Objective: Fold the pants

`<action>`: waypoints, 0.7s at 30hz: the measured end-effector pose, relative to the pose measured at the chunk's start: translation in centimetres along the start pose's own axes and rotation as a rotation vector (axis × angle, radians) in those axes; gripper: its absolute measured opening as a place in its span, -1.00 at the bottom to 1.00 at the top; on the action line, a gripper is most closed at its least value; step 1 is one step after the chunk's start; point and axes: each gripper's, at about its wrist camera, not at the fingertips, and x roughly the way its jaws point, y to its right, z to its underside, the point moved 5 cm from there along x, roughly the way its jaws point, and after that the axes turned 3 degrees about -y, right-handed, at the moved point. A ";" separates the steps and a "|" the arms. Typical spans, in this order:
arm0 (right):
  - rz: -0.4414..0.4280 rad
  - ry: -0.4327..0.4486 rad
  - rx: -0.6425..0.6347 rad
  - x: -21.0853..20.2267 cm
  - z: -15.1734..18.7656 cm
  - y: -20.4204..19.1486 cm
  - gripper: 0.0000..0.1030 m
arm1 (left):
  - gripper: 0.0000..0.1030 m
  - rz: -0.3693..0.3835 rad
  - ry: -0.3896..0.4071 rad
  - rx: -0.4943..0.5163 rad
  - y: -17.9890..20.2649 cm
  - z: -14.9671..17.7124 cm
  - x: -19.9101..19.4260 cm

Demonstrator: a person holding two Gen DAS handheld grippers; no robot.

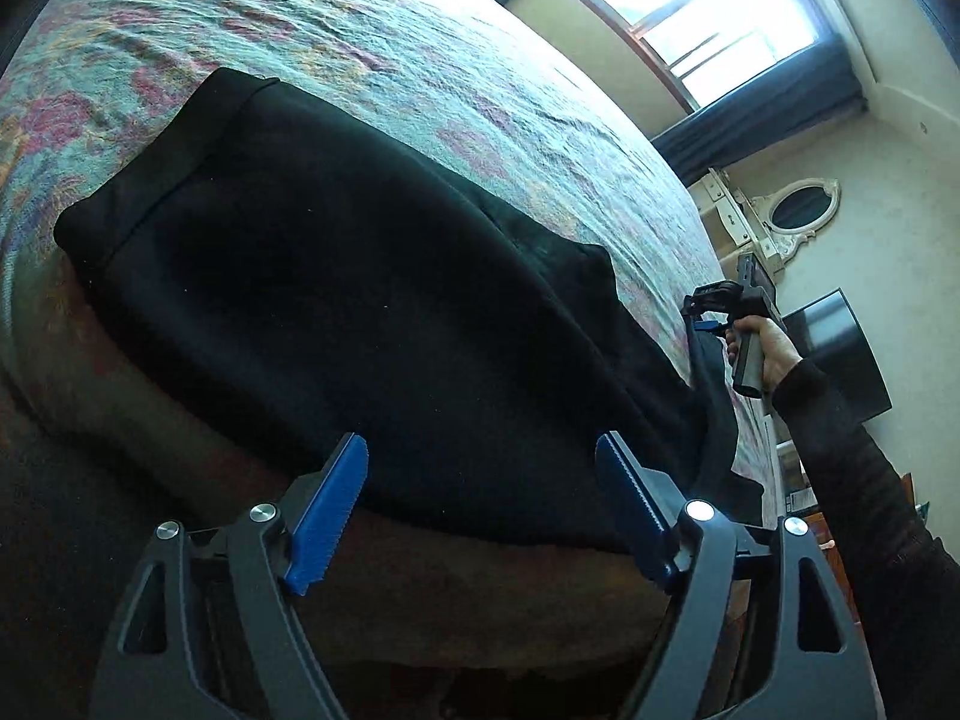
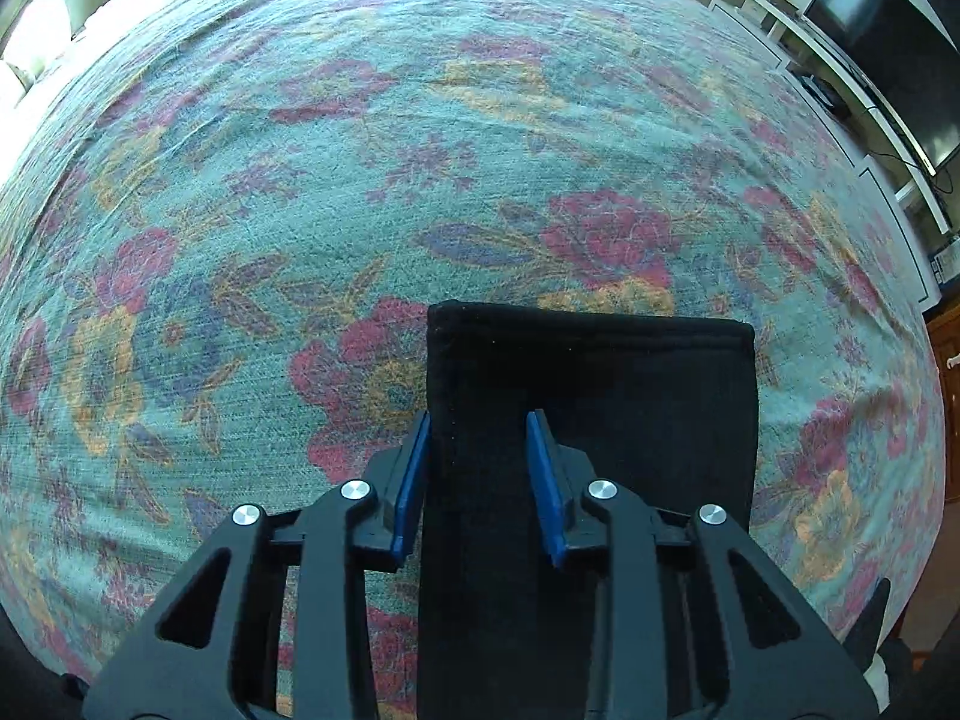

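Black pants (image 1: pixel 336 276) lie flat along the near edge of a bed with a floral teal bedspread (image 1: pixel 420 72). My left gripper (image 1: pixel 480 480) is open, its blue fingers (image 1: pixel 327 522) wide apart just above the pants' near edge, empty. In the left wrist view my right gripper (image 1: pixel 699 315) is held at the far end of the pants. In the right wrist view the right gripper (image 2: pixel 478 450) has its blue fingers (image 2: pixel 543 480) on either side of the left edge strip of the pants' leg end (image 2: pixel 594 396); whether they pinch it is unclear.
A window (image 1: pixel 708 12) with dark curtains stands beyond the bed. A white dresser with an oval mirror (image 1: pixel 798 210) and a dark TV (image 2: pixel 888 36) on a white shelf stand past the bed. Dark floor (image 1: pixel 54 510) lies below the mattress side.
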 end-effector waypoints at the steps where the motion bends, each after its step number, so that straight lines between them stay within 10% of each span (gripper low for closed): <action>1: -0.019 0.009 0.009 -0.3 0.1 0.6 -0.83 | 0.51 0.005 0.000 0.005 0.2 0.0 0.1; 14: -0.443 0.406 0.271 -16.4 9.3 20.9 -0.87 | 0.51 0.246 -0.141 0.123 11.4 3.1 5.3; 21: -0.536 0.420 0.453 -17.2 18.0 32.4 -0.87 | 0.51 0.371 -0.243 0.083 16.8 7.1 9.5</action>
